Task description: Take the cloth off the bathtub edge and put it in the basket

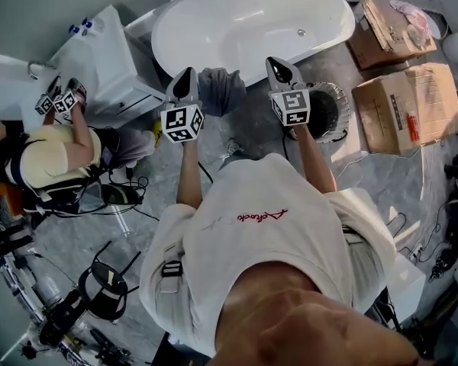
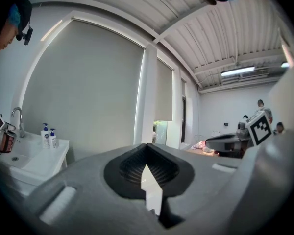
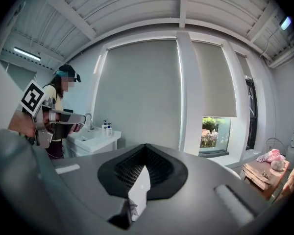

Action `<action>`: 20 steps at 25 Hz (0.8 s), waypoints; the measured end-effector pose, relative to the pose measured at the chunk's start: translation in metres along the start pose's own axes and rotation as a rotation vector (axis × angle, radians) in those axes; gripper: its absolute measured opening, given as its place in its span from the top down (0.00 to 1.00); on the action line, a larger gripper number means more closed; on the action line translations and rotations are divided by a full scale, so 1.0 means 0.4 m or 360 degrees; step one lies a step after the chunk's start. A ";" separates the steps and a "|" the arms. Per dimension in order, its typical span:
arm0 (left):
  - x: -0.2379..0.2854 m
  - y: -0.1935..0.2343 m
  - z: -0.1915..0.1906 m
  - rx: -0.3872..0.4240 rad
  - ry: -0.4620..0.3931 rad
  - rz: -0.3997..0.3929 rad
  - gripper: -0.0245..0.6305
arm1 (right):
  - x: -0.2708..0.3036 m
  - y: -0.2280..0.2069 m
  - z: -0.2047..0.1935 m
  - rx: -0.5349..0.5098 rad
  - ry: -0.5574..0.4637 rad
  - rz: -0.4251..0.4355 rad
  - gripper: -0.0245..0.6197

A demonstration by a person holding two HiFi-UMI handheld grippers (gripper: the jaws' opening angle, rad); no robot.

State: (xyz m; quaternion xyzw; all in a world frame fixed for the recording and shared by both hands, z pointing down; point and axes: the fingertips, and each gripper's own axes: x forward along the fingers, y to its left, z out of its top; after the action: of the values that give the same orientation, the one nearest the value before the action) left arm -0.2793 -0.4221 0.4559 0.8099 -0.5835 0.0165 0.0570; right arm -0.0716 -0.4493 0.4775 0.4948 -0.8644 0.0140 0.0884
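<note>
Left gripper [image 1: 187,78] and right gripper [image 1: 281,69]: jaws together, nothing held. We should open one, pinch cloth [image 1: 220,90] where it bunches on tub [image 1: 162,33], lift clear toward basket [image 1: 342,105].

**Glossy tub, soft cloth, matt plastic grippers**

Between the two grippers' fingers, a soft, matt grey cloth [image 1: 220,90] drapes a smooth, glossy white bathtub [image 1: 252,21]. The left gripper [image 1: 186,75] and right gripper [image 1: 279,64] look like matt grey plastic with dark ribbed pads [image 2: 130,168]. To the right of the right fingers sit rough brown cardboard boxes [image 1: 401,105].
</note>
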 end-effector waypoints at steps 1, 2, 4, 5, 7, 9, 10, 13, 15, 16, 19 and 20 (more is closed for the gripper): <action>0.007 0.008 0.004 -0.0001 0.0001 -0.0008 0.96 | 0.010 0.000 0.007 0.0000 0.0000 -0.0008 0.95; 0.013 0.017 0.006 -0.0001 0.0004 -0.0016 0.96 | 0.020 0.002 0.013 0.0001 0.0001 -0.0016 0.95; 0.023 0.040 0.002 -0.0009 0.0020 -0.0030 0.96 | 0.041 0.010 0.019 0.0006 0.0012 -0.0030 0.95; 0.028 0.054 -0.003 -0.0016 0.0029 -0.0036 0.96 | 0.054 0.016 0.019 0.0009 0.0020 -0.0036 0.95; 0.040 0.085 -0.016 -0.0029 0.0044 -0.0049 0.96 | 0.082 0.031 0.014 0.0011 0.0035 -0.0045 0.95; 0.046 0.112 -0.034 -0.0040 0.0059 -0.0059 0.96 | 0.104 0.046 0.004 0.0010 0.0053 -0.0051 0.95; 0.049 0.123 -0.045 -0.0041 0.0069 -0.0061 0.96 | 0.113 0.053 -0.002 0.0011 0.0063 -0.0052 0.95; 0.062 0.149 -0.075 -0.0049 0.0105 -0.0059 0.96 | 0.137 0.066 -0.019 0.0018 0.0087 -0.0051 0.95; 0.067 0.156 -0.099 -0.0074 0.0133 -0.0053 0.96 | 0.148 0.069 -0.035 0.0026 0.0117 -0.0043 0.95; 0.069 0.160 -0.109 -0.0083 0.0147 -0.0049 0.96 | 0.155 0.070 -0.043 0.0032 0.0134 -0.0035 0.95; 0.092 0.177 -0.126 -0.0086 0.0173 -0.0029 0.96 | 0.186 0.066 -0.056 0.0044 0.0150 -0.0005 0.95; 0.100 0.182 -0.131 -0.0085 0.0180 -0.0022 0.96 | 0.197 0.064 -0.061 0.0047 0.0152 0.0004 0.95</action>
State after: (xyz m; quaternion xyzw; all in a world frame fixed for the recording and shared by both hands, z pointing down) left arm -0.3336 -0.4768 0.5171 0.8099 -0.5741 0.0463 0.1115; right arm -0.1291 -0.5005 0.5164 0.4937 -0.8595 0.0504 0.1222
